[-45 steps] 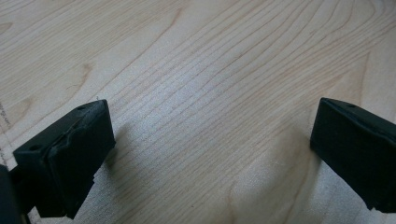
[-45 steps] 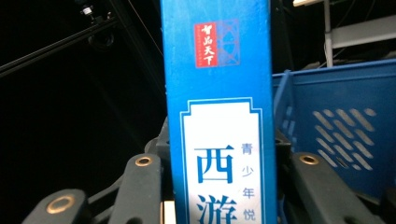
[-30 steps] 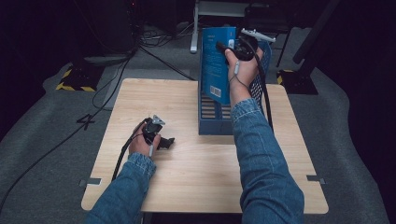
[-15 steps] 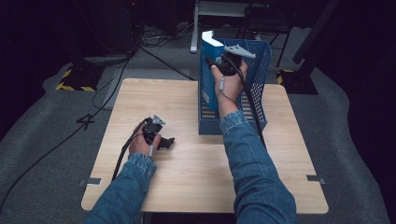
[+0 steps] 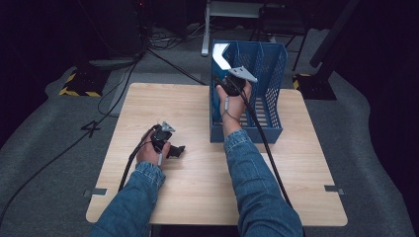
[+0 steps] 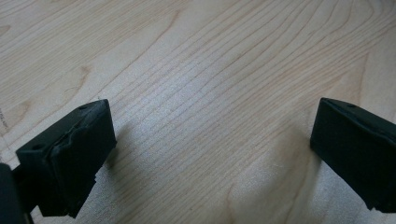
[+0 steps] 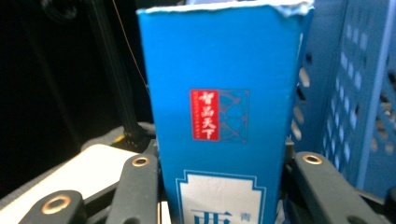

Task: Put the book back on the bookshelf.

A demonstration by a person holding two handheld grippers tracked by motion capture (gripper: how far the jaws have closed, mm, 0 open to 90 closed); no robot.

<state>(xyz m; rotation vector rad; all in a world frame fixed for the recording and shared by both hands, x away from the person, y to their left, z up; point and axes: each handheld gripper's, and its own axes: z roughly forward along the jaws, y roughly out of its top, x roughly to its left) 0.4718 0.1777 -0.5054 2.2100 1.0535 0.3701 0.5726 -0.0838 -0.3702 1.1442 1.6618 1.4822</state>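
The right gripper has come down with the blue box pinched between its fingers, so the box now stands in the leftmost slot of the blue file rack. It looks nearly seated. The left gripper rests on the wooden table, fingers spread on nothing.

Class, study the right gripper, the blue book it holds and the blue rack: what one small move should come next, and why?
Probably keep lowering the blue book straight down. The right gripper is clamped on its spine, with the book partly inside the leftmost slot of the blue rack, seemingly not yet seated. The left gripper rests open on the table.
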